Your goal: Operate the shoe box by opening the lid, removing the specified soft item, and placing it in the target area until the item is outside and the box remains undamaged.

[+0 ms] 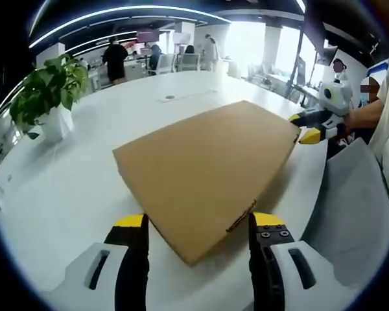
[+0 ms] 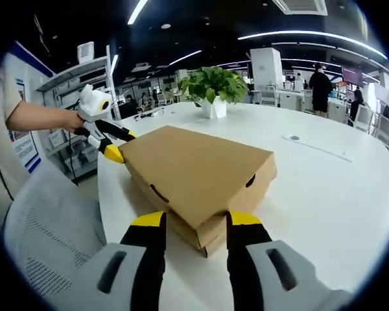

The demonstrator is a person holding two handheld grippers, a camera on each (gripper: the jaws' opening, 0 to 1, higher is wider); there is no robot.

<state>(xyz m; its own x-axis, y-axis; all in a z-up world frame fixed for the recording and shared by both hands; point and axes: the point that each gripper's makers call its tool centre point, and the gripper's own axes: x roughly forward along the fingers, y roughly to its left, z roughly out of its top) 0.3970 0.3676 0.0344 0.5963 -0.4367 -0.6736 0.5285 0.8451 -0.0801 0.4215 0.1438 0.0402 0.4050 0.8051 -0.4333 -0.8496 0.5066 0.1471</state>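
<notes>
1. Flat brown corrugated-cardboard shoe box (image 1: 207,172), lid shut. It lies at the centre of the left gripper view and again at the centre of the right gripper view (image 2: 198,172), resting on the white round table (image 1: 65,188). Small cut-outs mark its side walls; the contents are hidden.
2. Handling, as judged: light, stiff board, easily creased or torn at corners and lid edge. Best taken at the lid's overhanging rim near a corner and lifted gently while the other gripper steadies the base.
3. Left gripper (image 1: 198,223), yellow-tipped black jaws on a white body, lower centre of its own view: jaws apart, one on each side of the box's near corner, with no visible clamp. It also appears at the box's far corner in the right gripper view (image 2: 117,146).
4. Right gripper (image 2: 194,223), lower centre: jaws apart, flanking the near corner.
5. Potted green plant in a white pot (image 1: 48,97), upper left of the left gripper view, well apart from the box.
6. Grey mesh chair (image 2: 45,227), lower left.
</notes>
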